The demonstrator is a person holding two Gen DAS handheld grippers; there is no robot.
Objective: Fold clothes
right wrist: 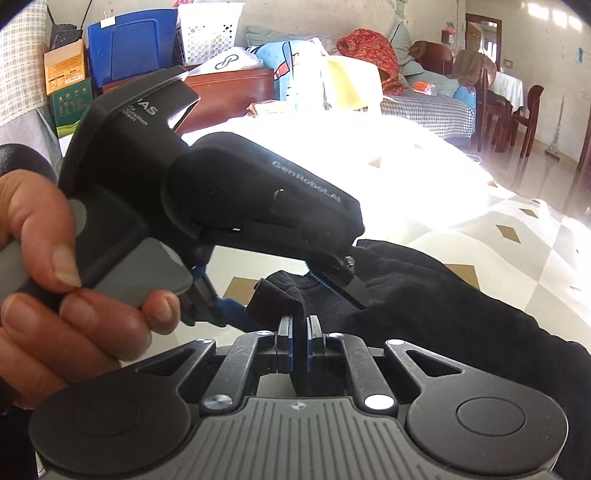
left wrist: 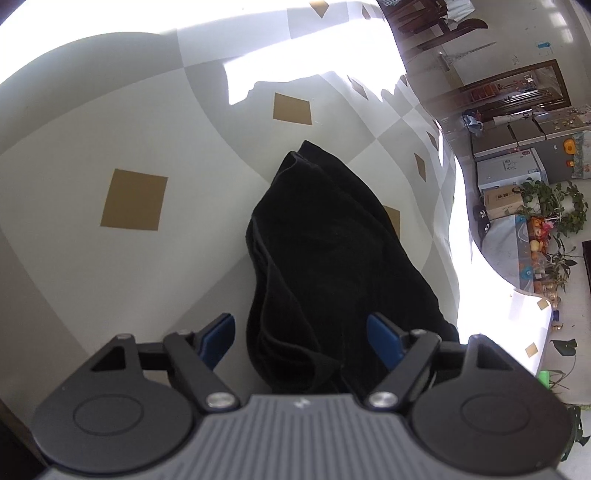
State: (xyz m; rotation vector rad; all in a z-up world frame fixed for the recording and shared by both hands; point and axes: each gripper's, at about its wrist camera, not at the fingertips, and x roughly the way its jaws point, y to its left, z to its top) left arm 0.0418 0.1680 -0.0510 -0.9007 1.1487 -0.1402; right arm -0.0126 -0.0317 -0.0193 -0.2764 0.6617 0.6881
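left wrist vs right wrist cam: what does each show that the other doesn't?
Left wrist only: the left claw from behind, pads apart and clear of the cloth, and the potted plants by the wall.
Right wrist only: the right claw shut on a fold of the cloth, the person's left hand on the left claw's body, the bed and the white basket.
Both: the black garment on the checked tablecloth.

In the foreground we see the right gripper (right wrist: 300,325) with its jaws closed on a raised fold of the black garment (right wrist: 443,295), which lies across the tiled table (right wrist: 517,236). Just beyond it we find the left gripper (right wrist: 284,295), held by a hand (right wrist: 55,277) at the left edge, its blue-padded fingers apart over the same cloth.
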